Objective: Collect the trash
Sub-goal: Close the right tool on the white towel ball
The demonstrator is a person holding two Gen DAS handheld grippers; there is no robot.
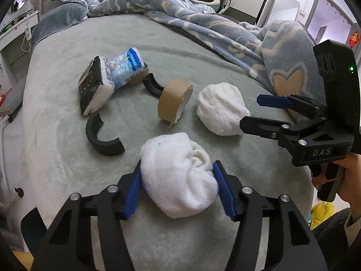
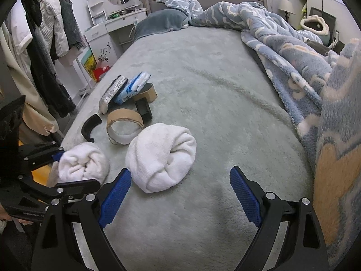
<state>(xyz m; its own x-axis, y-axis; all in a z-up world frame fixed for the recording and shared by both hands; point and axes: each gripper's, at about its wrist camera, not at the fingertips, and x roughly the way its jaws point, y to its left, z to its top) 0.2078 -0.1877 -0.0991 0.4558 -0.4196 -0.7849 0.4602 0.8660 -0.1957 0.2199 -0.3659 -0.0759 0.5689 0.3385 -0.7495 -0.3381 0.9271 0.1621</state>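
On the grey-green bed [image 1: 203, 52] lie two rolled white towels, a cardboard tape ring [image 1: 174, 99], two black curved pieces [image 1: 101, 137], a black tissue pack [image 1: 94, 85] and a blue-white packet [image 1: 127, 67]. My left gripper [image 1: 178, 192] has its blue pads against both sides of the near white towel [image 1: 178, 176], which rests on the bed. It also shows in the right wrist view [image 2: 83, 164]. My right gripper [image 2: 180, 196] is open and empty, just in front of the second white towel [image 2: 160, 155].
A blue patterned blanket [image 2: 293, 52] is bunched along the bed's right side and head. A dressing table [image 2: 112, 27] and hanging clothes [image 2: 45, 45] stand left of the bed. A yellow bag [image 1: 320, 212] is low at the right.
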